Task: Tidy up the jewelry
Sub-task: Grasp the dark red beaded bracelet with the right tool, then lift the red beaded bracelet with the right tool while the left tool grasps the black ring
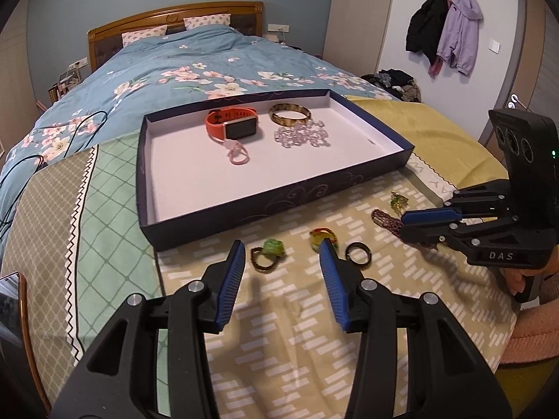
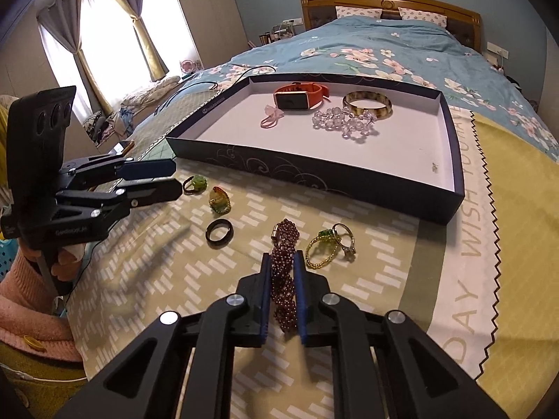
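Bed (image 1: 195, 66): covered by a blue floral quilt, with a patterned cloth (image 2: 349, 209) spread over its near end.
Tray (image 1: 265, 202): a shallow dark box with a white floor, set on the cloth beyond the loose pieces.
Tray contents: an orange watch (image 1: 232, 124), an amber bangle (image 1: 290, 114), a clear bead bracelet (image 1: 302, 136) touching the bangle, and a small pink ring (image 1: 239, 153) are seen lying inside.
Left gripper (image 1: 281, 255): held with its jaws apart above the cloth, nothing between them; a green-stone ring (image 1: 268, 253) and a yellow-red ring (image 1: 323, 237) are seen just past its fingertips.
Right gripper (image 2: 283, 262): clenched on the dark red bead bracelet (image 2: 284, 241), whose clasp end is seen lying forward on the cloth.
Black ring (image 2: 219, 231): lies on the cloth, left of the bracelet.
Gold rings (image 2: 330, 246): two, overlapping, one with a green stone, just right of the bracelet.
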A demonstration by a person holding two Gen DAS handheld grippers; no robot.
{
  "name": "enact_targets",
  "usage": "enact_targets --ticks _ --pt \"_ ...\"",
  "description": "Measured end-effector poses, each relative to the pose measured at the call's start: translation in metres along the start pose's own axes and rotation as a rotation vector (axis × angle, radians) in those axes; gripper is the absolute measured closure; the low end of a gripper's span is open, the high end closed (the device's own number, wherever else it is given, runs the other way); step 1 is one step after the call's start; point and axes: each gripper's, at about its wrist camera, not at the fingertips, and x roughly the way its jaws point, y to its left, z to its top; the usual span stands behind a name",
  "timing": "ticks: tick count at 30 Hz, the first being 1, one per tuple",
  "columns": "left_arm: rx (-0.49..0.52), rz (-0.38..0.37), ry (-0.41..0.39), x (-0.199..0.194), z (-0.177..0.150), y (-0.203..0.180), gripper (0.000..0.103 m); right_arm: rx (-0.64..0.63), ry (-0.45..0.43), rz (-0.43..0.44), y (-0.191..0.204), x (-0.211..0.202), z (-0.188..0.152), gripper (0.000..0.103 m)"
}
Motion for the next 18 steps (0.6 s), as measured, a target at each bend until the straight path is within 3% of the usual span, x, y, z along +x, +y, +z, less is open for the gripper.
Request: enact_targets --ticks 2,18 --pt "0.002 -0.004 -0.001 0.000 0.000 -0.002 0.059 0.003 -0.009 0.002 -0.001 -0.002 0.000 0.101" --pt "0.047 -0.095 0.026 0.004 -0.006 -0.031 0.059 0.042 -0.058 0.057 -0.004 -0.017 0.003 0.102"
